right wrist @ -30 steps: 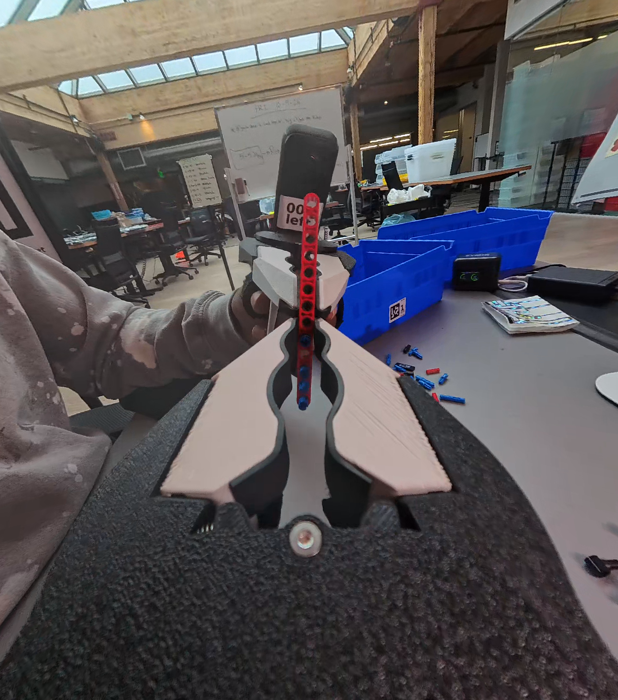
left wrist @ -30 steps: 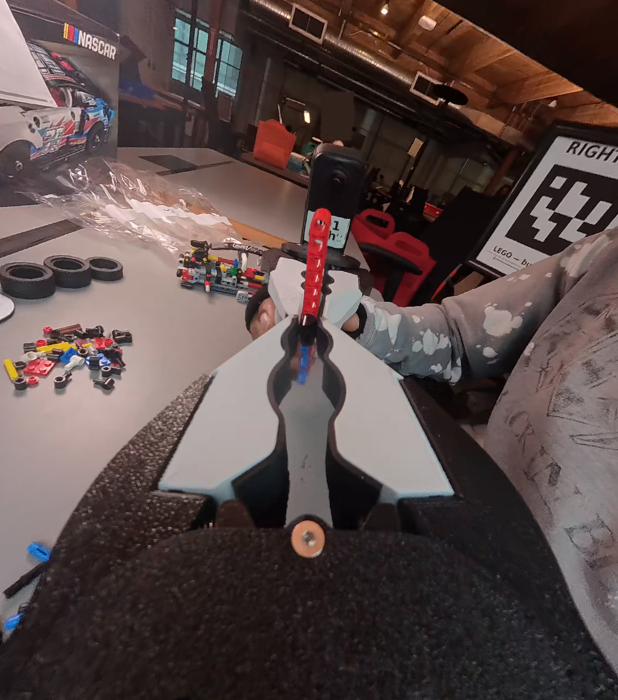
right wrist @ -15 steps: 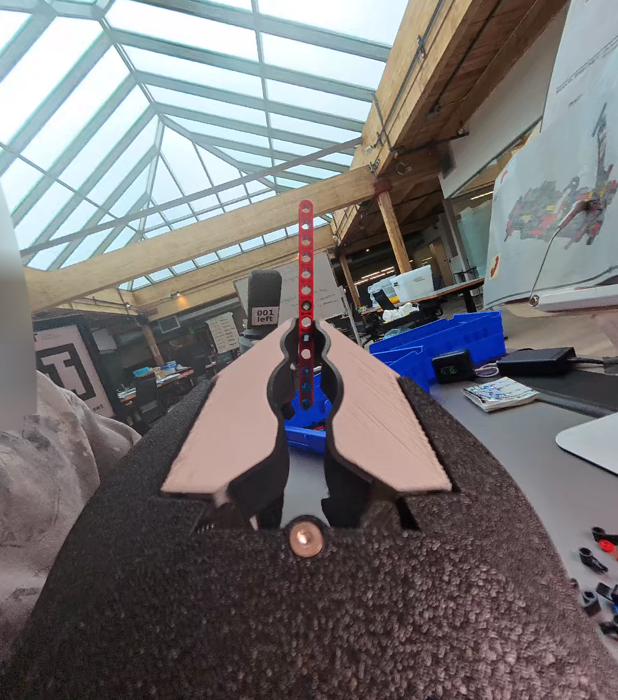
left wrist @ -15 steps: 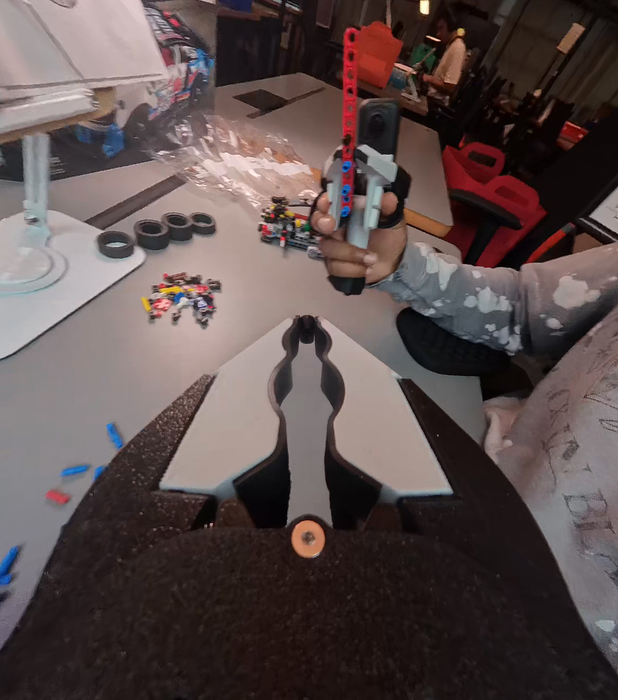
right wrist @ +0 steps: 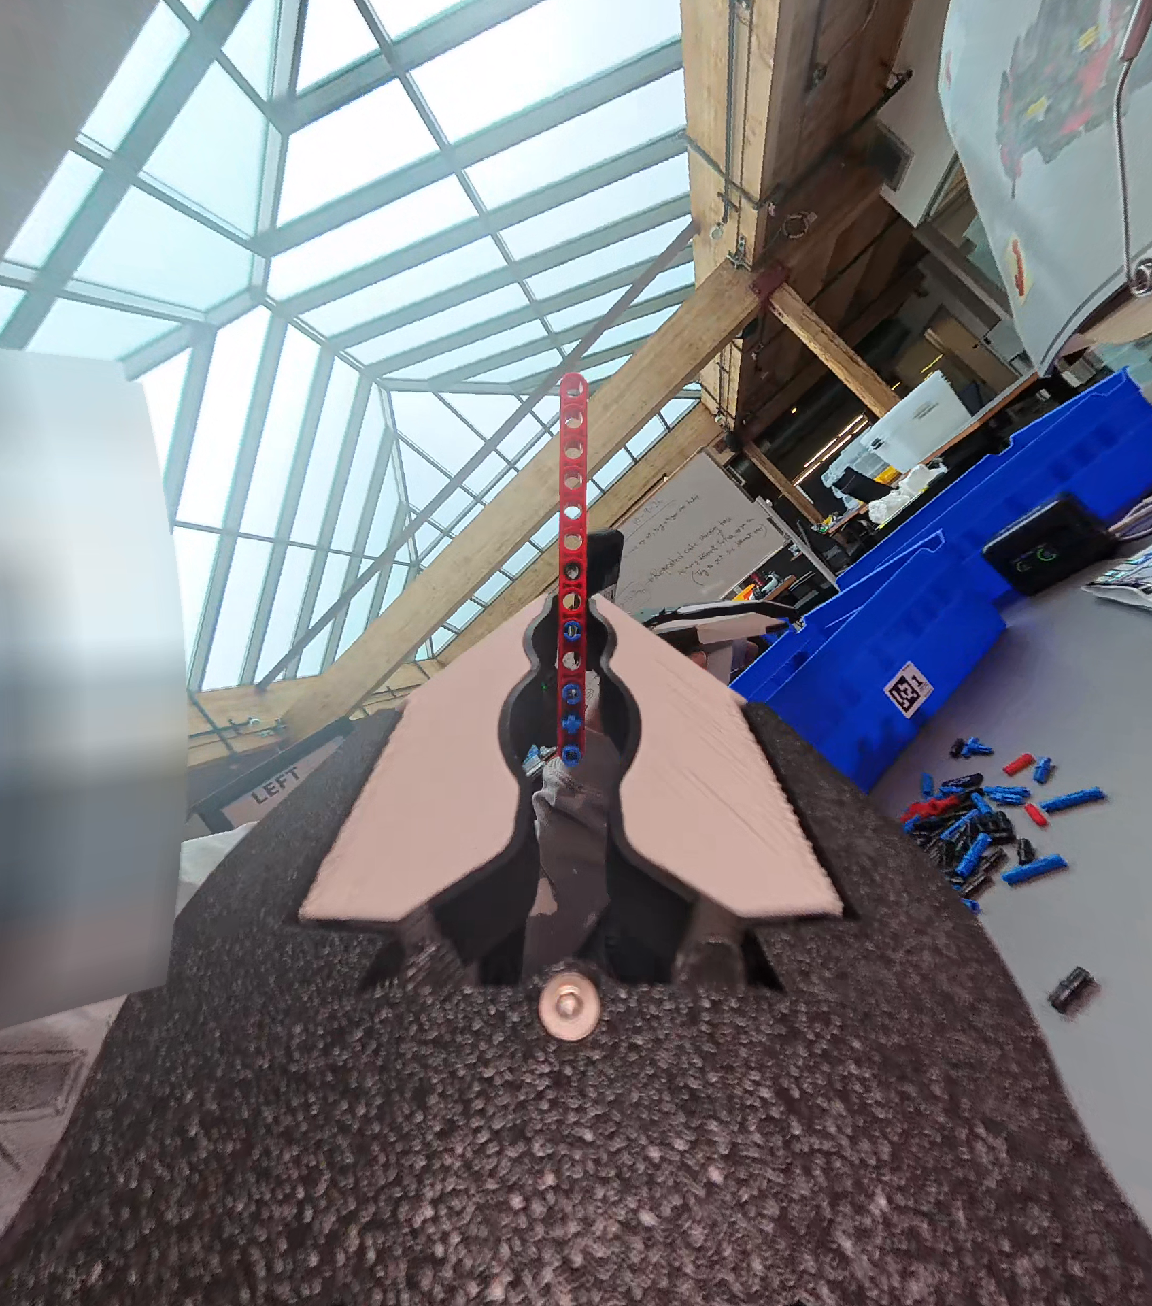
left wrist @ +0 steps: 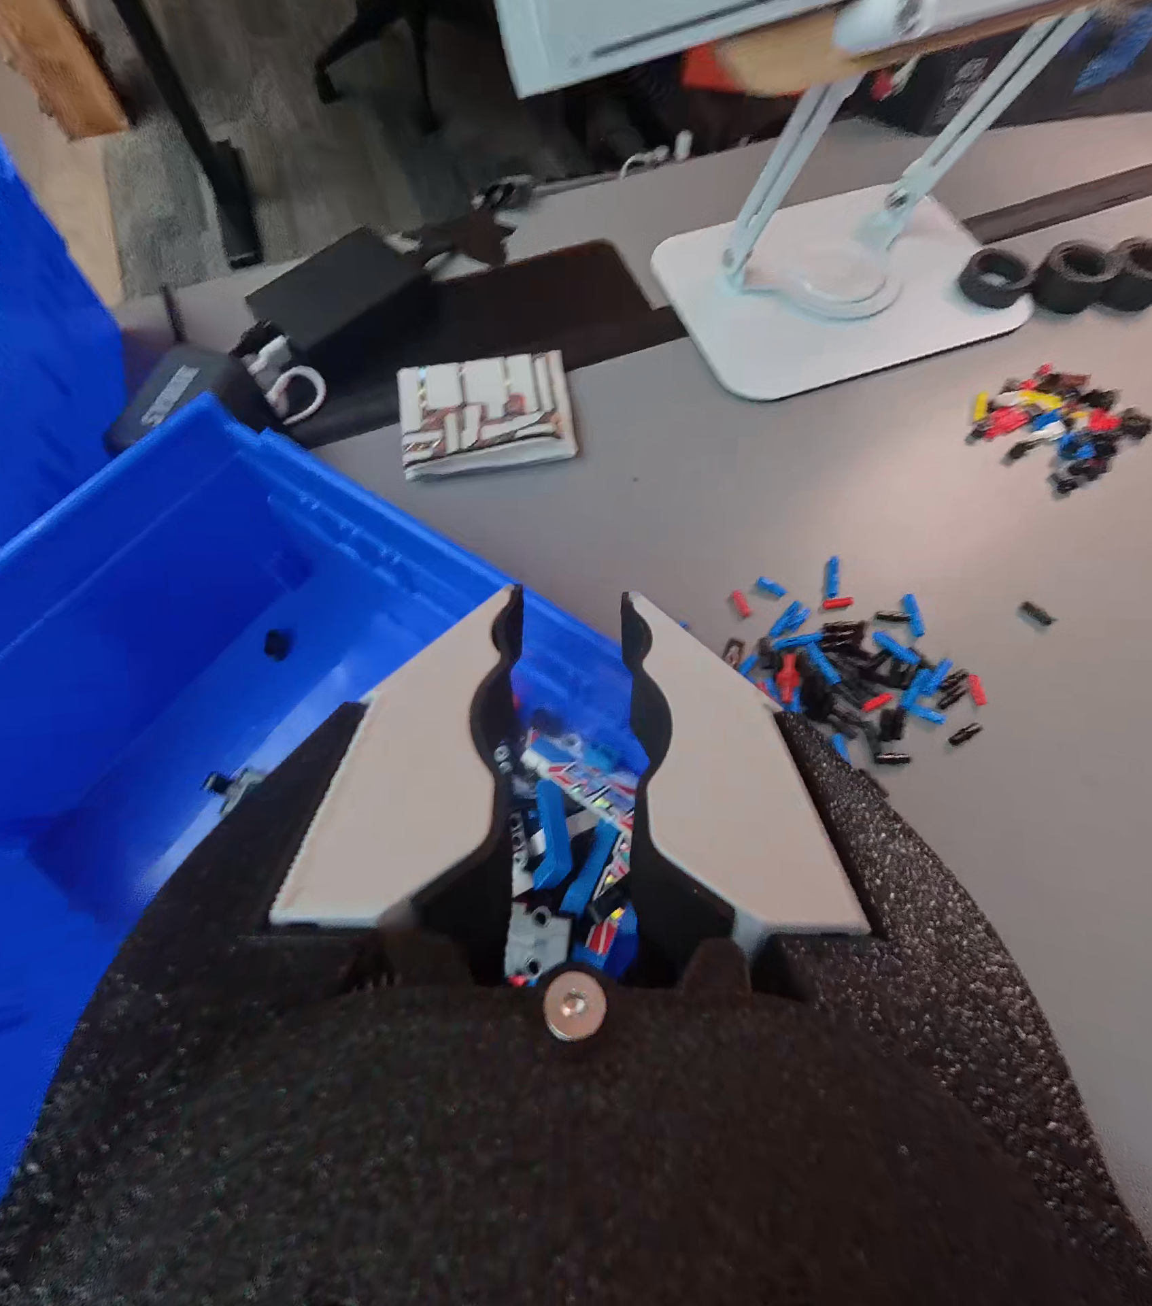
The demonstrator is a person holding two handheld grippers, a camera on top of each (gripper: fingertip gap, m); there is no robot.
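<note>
My right gripper (right wrist: 572, 608) held a red beam (right wrist: 572, 495) upright; my left gripper (left wrist: 572, 615) hung with jaws wide over the blue bin (left wrist: 135, 636).

The beam looked light, stiff and slick, clamped near its pinned lower end; loose pins (left wrist: 856, 678) lay just beside the bin.

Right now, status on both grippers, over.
Left gripper open above blue bin of loose bricks. Right gripper shut on red beam, pointing up. Pin pile beside bin.
</note>
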